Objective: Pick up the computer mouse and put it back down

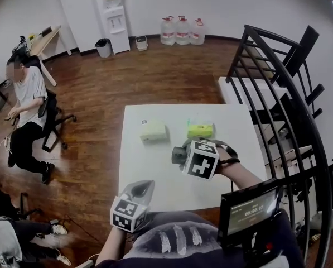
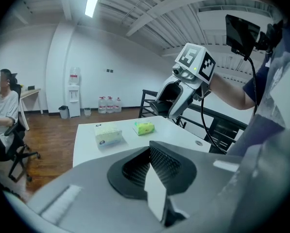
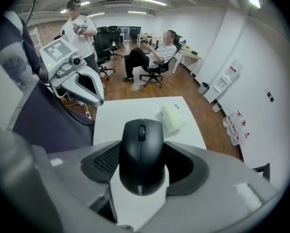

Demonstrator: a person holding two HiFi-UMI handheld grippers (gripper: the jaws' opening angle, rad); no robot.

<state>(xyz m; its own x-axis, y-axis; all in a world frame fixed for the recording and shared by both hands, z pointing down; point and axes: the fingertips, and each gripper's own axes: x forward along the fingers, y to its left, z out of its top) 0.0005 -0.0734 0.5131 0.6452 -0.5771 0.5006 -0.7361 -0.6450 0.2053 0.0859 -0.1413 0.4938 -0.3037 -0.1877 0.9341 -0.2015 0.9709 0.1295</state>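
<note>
Nearest the lens in the right gripper view is the mouse [image 3: 141,144], black and held clear of the white table [image 3: 135,109], which shows beyond it. Its long axis runs from 12 to 6 o'clock in that view, with the scroll wheel end toward 12, pointing away from the camera. The right gripper [image 3: 144,165] clamps it across its width. One pad presses the mouse's side at 9 o'clock and the other at 3 o'clock, so the jaws stand part-way apart, stopped by the mouse's body.

The step in hand looks like the put-down. What matters for it is that bare tabletop lies straight behind the mouse, and the gripper points steeply down at it. A white tissue pack [image 3: 173,117] sits at about 1 o'clock from the mouse, off to the side and clear of the path down. From the head view a green pack [image 1: 201,130] lies at 12 o'clock from the right gripper, farther across the table.

The left gripper [image 1: 143,188] hangs at about 7 o'clock from the right one in the head view, at the near table edge and well apart from the mouse. Its jaws are closed together with nothing between them. The right hand is plainly the one placed to finish the job.
</note>
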